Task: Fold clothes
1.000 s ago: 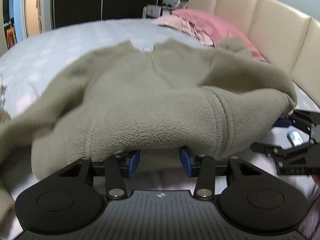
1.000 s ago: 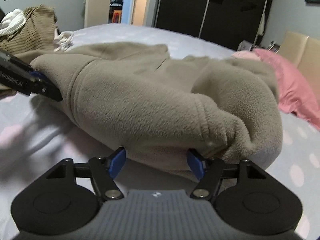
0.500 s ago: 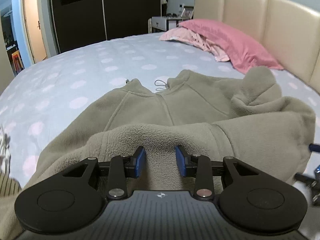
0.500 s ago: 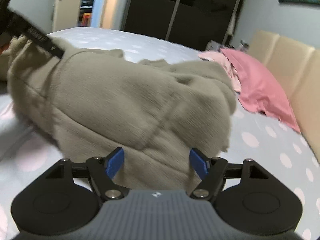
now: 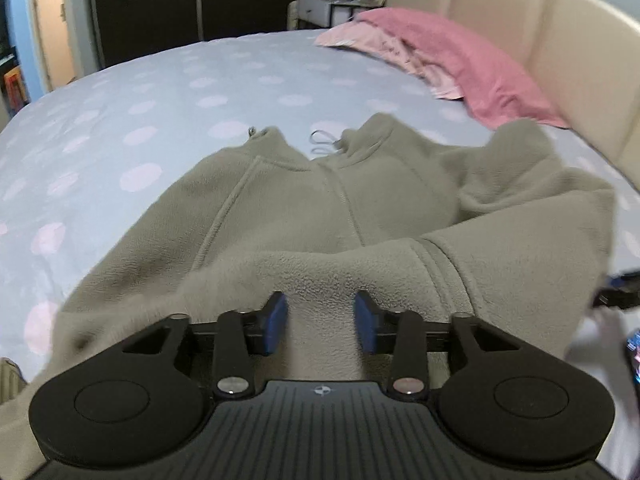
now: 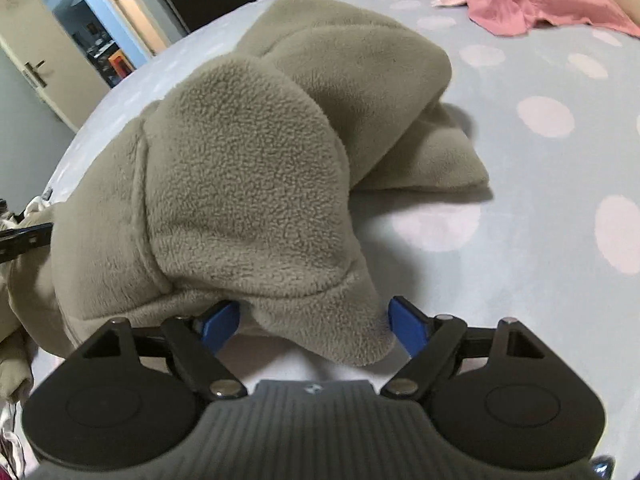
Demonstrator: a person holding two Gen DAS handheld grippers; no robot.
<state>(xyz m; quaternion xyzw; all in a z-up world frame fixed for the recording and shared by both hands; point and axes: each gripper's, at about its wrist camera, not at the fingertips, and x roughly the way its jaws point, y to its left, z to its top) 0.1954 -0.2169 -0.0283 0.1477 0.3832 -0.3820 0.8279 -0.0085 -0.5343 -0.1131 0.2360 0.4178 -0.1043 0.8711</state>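
An olive-grey fleece jacket (image 5: 320, 196) lies on the bed, collar away from me, its near hem folded up over the body. My left gripper (image 5: 322, 322) is shut on a bunch of that hem, fleece pinched between the blue pads. In the right wrist view the same fleece (image 6: 248, 184) is heaped up, and a flap of it hangs between the blue pads of my right gripper (image 6: 316, 320), whose jaws stand wide apart. The right gripper's black frame (image 5: 618, 294) shows at the right edge of the left wrist view.
The bed (image 5: 180, 92) has a pale blue sheet with pink dots. Pink pillows (image 5: 452, 48) lie against the beige headboard (image 5: 560, 32). More clothes (image 6: 12, 356) sit at the left edge. A dark wardrobe and an open door stand behind the bed.
The fleece has come down from its raised, bulging state and spread flatter on the bed. The right wrist view has tilted down over the heaped side. The right gripper's jaws stayed wide.
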